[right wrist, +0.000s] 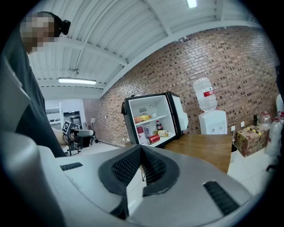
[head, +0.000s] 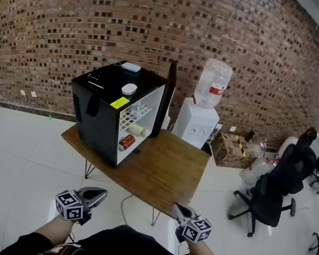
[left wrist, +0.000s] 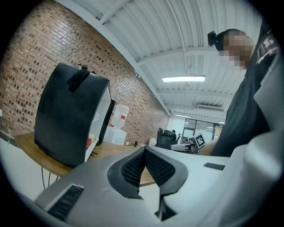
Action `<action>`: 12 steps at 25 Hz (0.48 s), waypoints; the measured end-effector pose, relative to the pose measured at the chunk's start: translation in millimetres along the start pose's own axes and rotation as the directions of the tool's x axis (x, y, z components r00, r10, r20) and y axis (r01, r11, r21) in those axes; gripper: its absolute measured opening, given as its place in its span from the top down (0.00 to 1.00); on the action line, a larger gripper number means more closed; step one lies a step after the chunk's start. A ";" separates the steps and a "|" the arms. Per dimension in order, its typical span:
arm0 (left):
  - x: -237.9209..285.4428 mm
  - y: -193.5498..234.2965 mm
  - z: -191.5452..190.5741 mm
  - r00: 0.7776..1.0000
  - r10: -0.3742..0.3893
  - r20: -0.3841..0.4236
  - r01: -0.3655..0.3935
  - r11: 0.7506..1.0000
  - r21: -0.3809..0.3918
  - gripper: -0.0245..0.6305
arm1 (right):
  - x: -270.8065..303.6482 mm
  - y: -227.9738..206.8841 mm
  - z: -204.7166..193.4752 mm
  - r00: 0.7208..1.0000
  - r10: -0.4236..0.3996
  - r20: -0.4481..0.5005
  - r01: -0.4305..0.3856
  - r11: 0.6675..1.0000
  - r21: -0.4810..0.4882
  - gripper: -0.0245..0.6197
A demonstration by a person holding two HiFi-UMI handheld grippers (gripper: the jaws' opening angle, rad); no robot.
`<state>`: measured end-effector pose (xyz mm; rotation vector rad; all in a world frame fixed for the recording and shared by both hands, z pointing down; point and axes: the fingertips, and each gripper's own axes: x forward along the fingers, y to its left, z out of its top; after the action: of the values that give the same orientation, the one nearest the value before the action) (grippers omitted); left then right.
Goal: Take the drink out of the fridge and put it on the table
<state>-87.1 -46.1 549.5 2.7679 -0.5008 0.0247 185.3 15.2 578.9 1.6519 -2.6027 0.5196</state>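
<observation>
A black mini fridge (head: 109, 116) stands open on the left end of a wooden table (head: 170, 173), its door (head: 167, 98) swung back. In the right gripper view the fridge (right wrist: 151, 117) holds several drinks: a red can lying on its side (right wrist: 154, 138), bottles (right wrist: 159, 125) and a yellow bottle on the upper shelf (right wrist: 140, 118). My left gripper (head: 101, 193) and right gripper (head: 178, 209) are both shut and empty, held low in front of the person, well short of the table. In their own views the left gripper (left wrist: 144, 148) and right gripper (right wrist: 140, 147) show tips touching.
A white water dispenser (head: 198, 121) with a large bottle (head: 213, 83) stands behind the table by the brick wall. Black office chairs (head: 271, 194) and a cardboard box (head: 230, 147) sit to the right. White glossy floor (head: 19, 150) surrounds the table.
</observation>
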 end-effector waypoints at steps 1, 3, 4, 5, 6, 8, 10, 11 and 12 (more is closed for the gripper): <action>3.7 -1.3 2.9 1.000 0.004 0.003 -0.004 1.000 0.006 0.97 | -1.4 -4.7 3.1 1.000 0.004 0.001 -0.004 1.000 0.000 0.98; 10.8 -3.8 7.8 1.000 0.012 0.008 -0.012 1.000 0.015 0.97 | -4.1 -13.8 8.5 1.000 0.010 0.004 -0.010 1.000 0.002 0.98; 14.2 -5.0 9.3 1.000 0.017 0.010 -0.017 1.000 0.017 0.97 | -5.4 -18.3 10.5 1.000 0.012 0.005 -0.012 1.000 0.003 0.98; 17.6 -6.0 10.5 1.000 0.022 0.014 -0.022 1.000 0.018 0.97 | -6.5 -23.0 12.1 1.000 0.013 0.006 -0.013 1.000 0.005 0.98; 21.2 -6.4 11.4 0.999 0.028 0.017 -0.028 0.999 0.019 0.97 | -7.3 -28.2 13.5 1.000 0.011 0.004 -0.011 1.000 0.005 0.98; 28.8 -5.1 13.2 0.999 0.039 0.025 -0.040 0.999 0.022 0.97 | -6.7 -39.0 16.0 1.000 0.009 -0.004 -0.009 1.000 -0.004 0.89; 36.6 -1.7 14.9 0.999 0.041 0.028 -0.042 0.999 0.025 0.97 | -2.1 -47.8 17.7 1.000 0.014 -0.023 -0.015 0.999 -0.034 0.89; 40.1 0.5 15.3 0.999 0.037 0.026 -0.038 0.999 0.026 0.97 | 1.9 -51.5 18.0 0.999 0.016 -0.035 -0.018 0.998 -0.053 0.89; 43.1 3.2 15.5 0.999 0.028 0.020 -0.029 0.999 0.026 0.97 | 7.1 -54.9 18.5 0.999 0.015 -0.047 -0.018 0.997 -0.070 0.89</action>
<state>-48.4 -68.5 539.1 2.7890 -0.5491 0.0103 233.6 -17.4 577.5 1.5795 -2.5721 0.4556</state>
